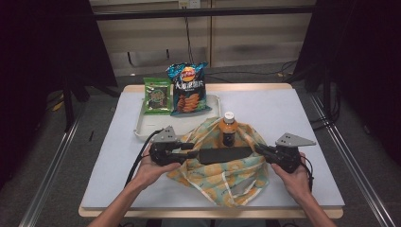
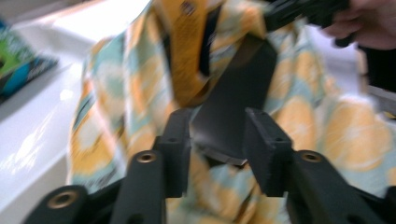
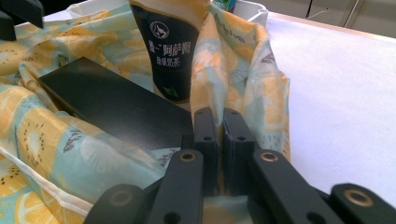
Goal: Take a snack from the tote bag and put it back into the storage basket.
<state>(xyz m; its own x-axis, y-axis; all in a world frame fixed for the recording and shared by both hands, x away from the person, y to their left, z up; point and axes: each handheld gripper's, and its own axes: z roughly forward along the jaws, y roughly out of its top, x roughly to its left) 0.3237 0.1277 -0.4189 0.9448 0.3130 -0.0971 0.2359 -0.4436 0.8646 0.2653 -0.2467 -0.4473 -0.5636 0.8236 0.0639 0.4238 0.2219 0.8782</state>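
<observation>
Both grippers sit at the near middle of the table, one at each side of a patterned cloth bag. Left gripper [image 1: 189, 150], held in the person's left hand [image 1: 150, 171], has its jaws apart; in the left gripper view the pads [image 2: 264, 151] stand clear on either side of the near end of a flat black board [image 2: 231, 114] without pressing on it. Right gripper [image 3: 221, 135] has its jaws drawn together on a fold of the bag's fabric [image 3: 261, 79], the two pads pinching the cloth edge between them; in the high view it sits at the bag's right rim [image 1: 262, 150], gripped by the right hand [image 1: 295, 178].

Between the two grippers the black board lies flat across the open mouth of the bag [image 1: 222, 176], which is yellow and pale teal with a citrus print and spreads loosely over the white table [image 1: 293, 113]. An orange bottle [image 1: 228, 128] with a dark label stands upright inside the bag, just behind the board and touching the fabric around it.

Farther back, a white tray [image 1: 142, 128] rests on the table's far left part. A blue chip bag [image 1: 188, 90] and a smaller green snack packet [image 1: 157, 96] lean side by side in it, well apart from the cloth bag's contents.
</observation>
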